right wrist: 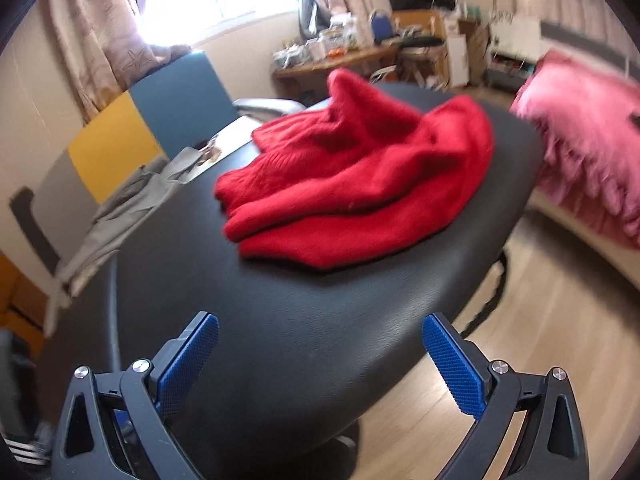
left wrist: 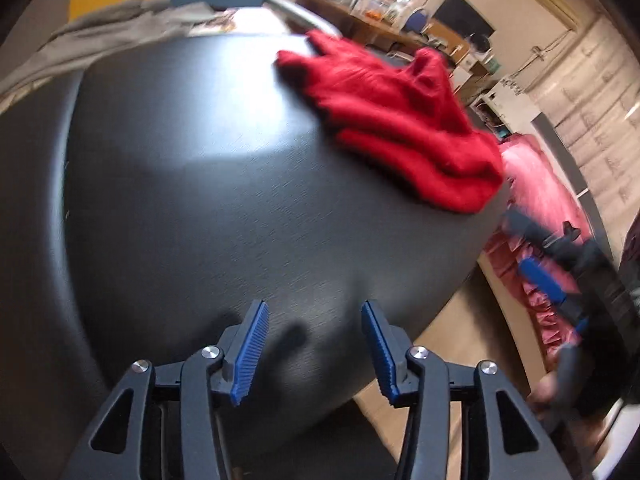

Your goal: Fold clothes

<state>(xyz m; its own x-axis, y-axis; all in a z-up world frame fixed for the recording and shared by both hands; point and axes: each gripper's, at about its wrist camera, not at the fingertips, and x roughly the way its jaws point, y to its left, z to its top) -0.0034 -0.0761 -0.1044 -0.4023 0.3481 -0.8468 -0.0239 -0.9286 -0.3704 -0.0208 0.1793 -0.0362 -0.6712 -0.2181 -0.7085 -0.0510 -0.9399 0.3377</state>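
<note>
The red sweater (right wrist: 352,184) lies bunched on the black tabletop (right wrist: 304,340) ahead of my right claw (right wrist: 320,364), both it and my left claw (left wrist: 314,350) spread and empty, so I judge I'm approaching and must next pinch an edge.
</note>
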